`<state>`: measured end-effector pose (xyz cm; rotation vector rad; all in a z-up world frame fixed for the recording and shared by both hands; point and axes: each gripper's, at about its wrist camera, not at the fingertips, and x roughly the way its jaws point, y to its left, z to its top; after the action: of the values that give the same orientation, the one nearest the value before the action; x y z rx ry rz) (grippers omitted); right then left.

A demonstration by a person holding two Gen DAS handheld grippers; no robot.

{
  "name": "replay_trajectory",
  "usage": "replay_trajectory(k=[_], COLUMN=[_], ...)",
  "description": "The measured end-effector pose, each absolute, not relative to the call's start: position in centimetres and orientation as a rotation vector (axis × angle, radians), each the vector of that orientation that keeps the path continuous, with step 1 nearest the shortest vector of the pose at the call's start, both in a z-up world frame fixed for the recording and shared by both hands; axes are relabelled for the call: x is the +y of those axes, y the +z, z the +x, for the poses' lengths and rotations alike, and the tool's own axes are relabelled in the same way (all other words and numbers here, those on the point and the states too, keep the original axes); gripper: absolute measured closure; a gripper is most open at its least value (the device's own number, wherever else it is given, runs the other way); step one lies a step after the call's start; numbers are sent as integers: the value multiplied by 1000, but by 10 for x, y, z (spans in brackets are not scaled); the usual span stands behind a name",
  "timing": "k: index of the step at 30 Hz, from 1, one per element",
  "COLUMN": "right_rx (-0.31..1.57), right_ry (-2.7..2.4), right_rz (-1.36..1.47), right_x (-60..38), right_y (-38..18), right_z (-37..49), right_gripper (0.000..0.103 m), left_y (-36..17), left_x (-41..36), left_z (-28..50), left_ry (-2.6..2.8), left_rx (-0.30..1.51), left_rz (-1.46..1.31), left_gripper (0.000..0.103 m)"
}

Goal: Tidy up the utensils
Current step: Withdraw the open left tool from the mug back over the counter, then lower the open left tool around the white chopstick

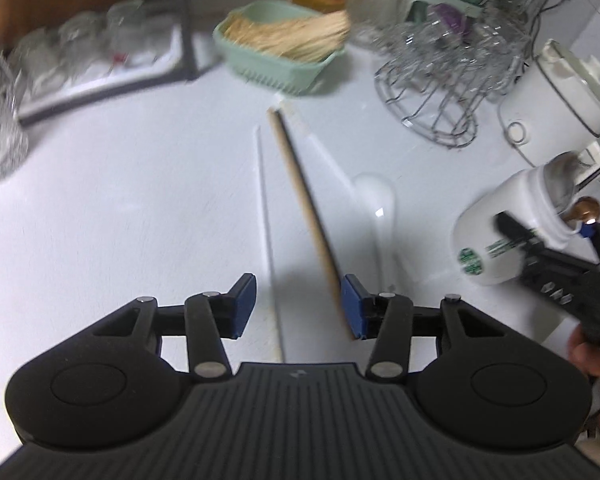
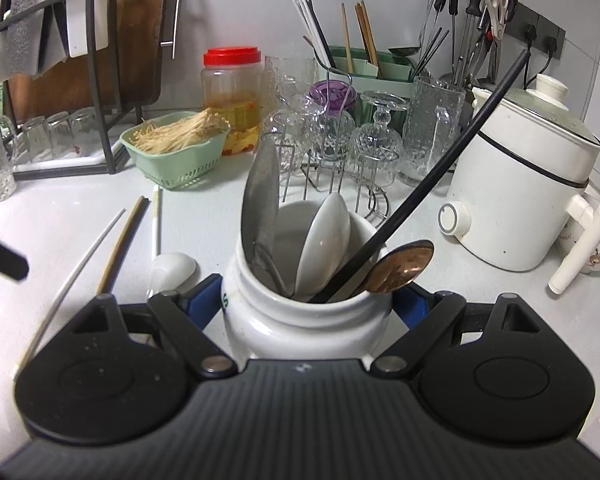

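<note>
My right gripper is shut on a white ceramic jar that holds a steel spoon, a white spoon, a copper spoon and a black chopstick. The jar shows at the right of the left wrist view. My left gripper is open low over the white counter. A wooden chopstick lies against its right pad. A white chopstick lies between the pads. A white spoon lies on the counter to the right.
A green basket of enoki mushrooms stands at the back, with a glass rack, a white cooker, a red-lidded jar and a dish rack. A green utensil holder stands behind the glasses.
</note>
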<state>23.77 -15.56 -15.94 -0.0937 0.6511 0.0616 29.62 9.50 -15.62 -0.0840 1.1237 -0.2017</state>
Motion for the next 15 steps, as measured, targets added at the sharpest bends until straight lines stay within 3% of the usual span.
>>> replay_trajectory(k=[12,15], right_rx=[689,695], right_ry=[43,37], right_rz=[-106,-103], right_x=[-152,-152], right_y=[-157,-157], right_z=[241,242], right_gripper=[12,12], left_y=[-206,-208], left_x=[99,92], left_z=[299,303], left_ry=[-211,-223], left_rx=[1151,1151], left_rz=[-41,-14], left_gripper=[75,75])
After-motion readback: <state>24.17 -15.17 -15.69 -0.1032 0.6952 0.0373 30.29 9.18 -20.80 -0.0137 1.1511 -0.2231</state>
